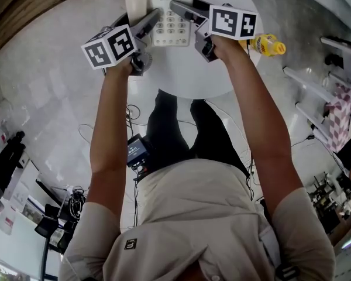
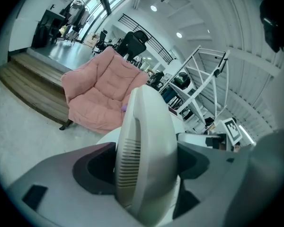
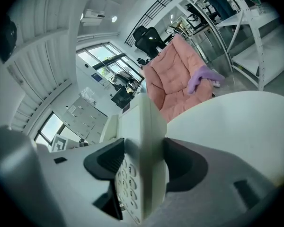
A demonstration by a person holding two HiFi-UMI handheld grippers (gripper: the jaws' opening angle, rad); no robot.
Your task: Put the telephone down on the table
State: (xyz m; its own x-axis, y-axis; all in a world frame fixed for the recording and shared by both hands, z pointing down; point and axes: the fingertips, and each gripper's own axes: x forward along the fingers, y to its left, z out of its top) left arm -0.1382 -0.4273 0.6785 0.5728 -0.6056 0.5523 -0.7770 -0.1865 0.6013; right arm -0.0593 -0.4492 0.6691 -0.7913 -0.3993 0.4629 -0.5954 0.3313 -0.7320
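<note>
The left gripper (image 1: 154,17) clenches the handset (image 2: 146,150) and the right gripper (image 1: 184,9) the telephone base (image 3: 143,141), seemingly just above the table (image 1: 181,78). Next, lower it level.

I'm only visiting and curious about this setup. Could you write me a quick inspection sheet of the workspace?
Surface: round white table, mostly bare.
Job's things: cream telephone with its handset in place, held over the table; whether it touches the top cannot be told.
Clutter: yellow bottle lying at the table's right edge.
Grippers: left gripper shut on the handset; right gripper shut on the telephone's other edge, beside the keypad.
Cables: loose wires on the floor by the person's legs.
Surroundings: pink armchair, white shelving.
</note>
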